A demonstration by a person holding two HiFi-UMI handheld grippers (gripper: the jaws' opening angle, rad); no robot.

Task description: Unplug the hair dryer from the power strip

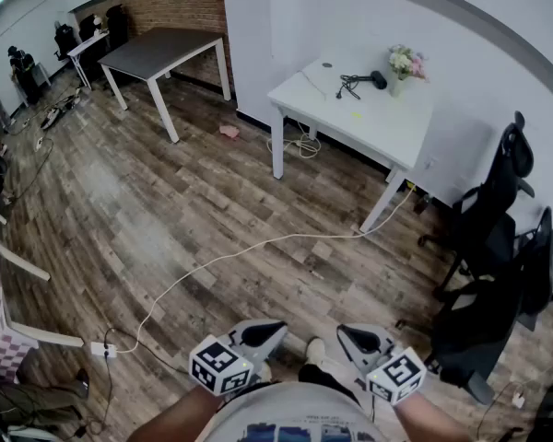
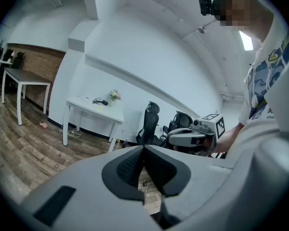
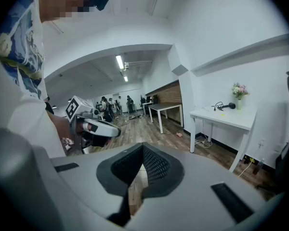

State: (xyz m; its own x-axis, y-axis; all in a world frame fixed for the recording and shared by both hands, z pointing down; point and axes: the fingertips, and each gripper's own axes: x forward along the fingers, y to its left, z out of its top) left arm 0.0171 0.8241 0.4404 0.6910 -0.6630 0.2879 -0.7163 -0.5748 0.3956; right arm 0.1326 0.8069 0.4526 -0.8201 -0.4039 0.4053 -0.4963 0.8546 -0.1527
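A black hair dryer (image 1: 378,79) lies on the white table (image 1: 387,132) across the room, its black cord (image 1: 350,84) coiled beside it. A long flat white thing (image 1: 316,79), maybe the power strip, lies left of the cord. Both grippers hang close to my body, far from the table. My left gripper (image 1: 273,327) is shut and holds nothing; its pads meet at the tips (image 2: 143,148). So is my right gripper (image 1: 344,331), its jaws closed on nothing (image 3: 143,146). Each gripper view shows the hair dryer (image 2: 102,102) (image 3: 229,106) small on the distant table.
A white cable (image 1: 258,244) runs over the wooden floor from a small white block (image 1: 103,349) to the wall by the table. Black office chairs (image 1: 498,247) stand at the right, a grey table (image 1: 161,52) at the back. Flowers (image 1: 405,64) stand by the dryer.
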